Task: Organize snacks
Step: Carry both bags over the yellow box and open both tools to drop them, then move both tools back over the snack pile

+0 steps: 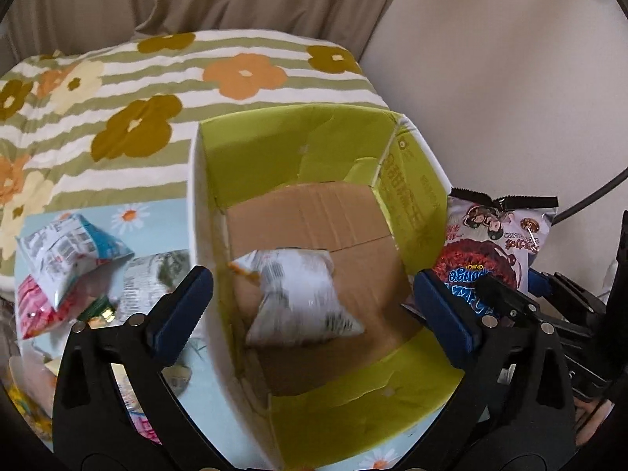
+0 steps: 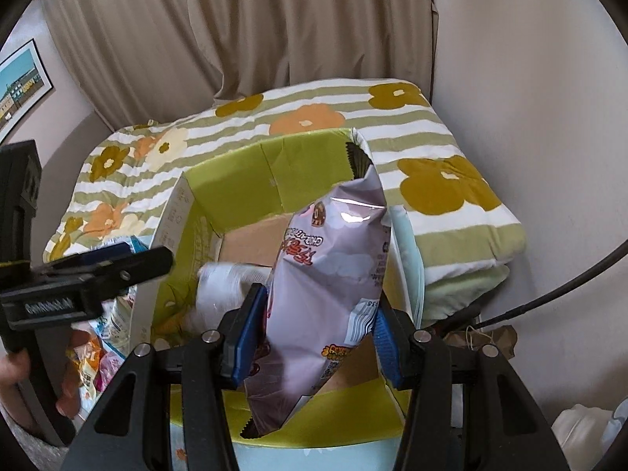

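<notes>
Left gripper (image 1: 310,294), fingers spread wide and empty, above the green-lined cardboard box (image 1: 314,137), inside which a white snack packet (image 1: 302,294), blurred, lies on the brown floor; right gripper (image 2: 310,329), fingers closed on the lower part of a tall pale chocolate-snack bag (image 2: 333,259), held upright over the same box. Risk, as a judgement: gripped low, the slick, air-filled bag may slide or tip over the far box wall on release, or land on the white packet and crush it. More loose packets (image 1: 66,251) lie outside the box's left wall, unsorted.
</notes>
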Demonstrator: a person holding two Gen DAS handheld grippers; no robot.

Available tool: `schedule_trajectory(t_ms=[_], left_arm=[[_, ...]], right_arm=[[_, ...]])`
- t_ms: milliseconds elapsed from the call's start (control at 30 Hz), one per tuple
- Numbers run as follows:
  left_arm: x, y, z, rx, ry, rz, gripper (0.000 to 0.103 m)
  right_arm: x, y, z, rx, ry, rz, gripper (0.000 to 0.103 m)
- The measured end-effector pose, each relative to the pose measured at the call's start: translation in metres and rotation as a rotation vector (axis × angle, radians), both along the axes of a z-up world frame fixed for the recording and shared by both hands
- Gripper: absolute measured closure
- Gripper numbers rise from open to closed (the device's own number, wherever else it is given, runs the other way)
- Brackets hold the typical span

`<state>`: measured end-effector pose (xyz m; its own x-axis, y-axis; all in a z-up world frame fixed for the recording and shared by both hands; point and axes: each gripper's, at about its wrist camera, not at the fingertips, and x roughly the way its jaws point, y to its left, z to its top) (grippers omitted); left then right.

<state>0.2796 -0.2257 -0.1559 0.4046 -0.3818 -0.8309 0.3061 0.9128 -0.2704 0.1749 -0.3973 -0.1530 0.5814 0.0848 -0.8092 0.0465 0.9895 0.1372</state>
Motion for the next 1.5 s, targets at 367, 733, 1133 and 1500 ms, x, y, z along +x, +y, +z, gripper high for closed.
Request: schedule_trajectory(t_ms=[367,733,1133,1500], left_arm=[[-0.018,0.033,0.006,-0.001,-0.020,0.020,0.002],[-0.038,0.043,0.016,0.004,-0.042,0.033,0.002],[-0.075,0.053,0.047,0.009,-0.110,0.106,0.002],[-0.110,0.141,0.060,0.048,-0.105,0.292,0.002]], right_arm=[[0.004,0.015,-0.011,-0.050,0.018,0.048,0.055],[-0.013,0.008,0.004,-0.010,-0.034,-0.003,0.052],[-0.027,0.015,0.034,0.016,-0.111,0.068,0.052],[-0.023,0.047,0.046,0.086,-0.158,0.160,0.006]])
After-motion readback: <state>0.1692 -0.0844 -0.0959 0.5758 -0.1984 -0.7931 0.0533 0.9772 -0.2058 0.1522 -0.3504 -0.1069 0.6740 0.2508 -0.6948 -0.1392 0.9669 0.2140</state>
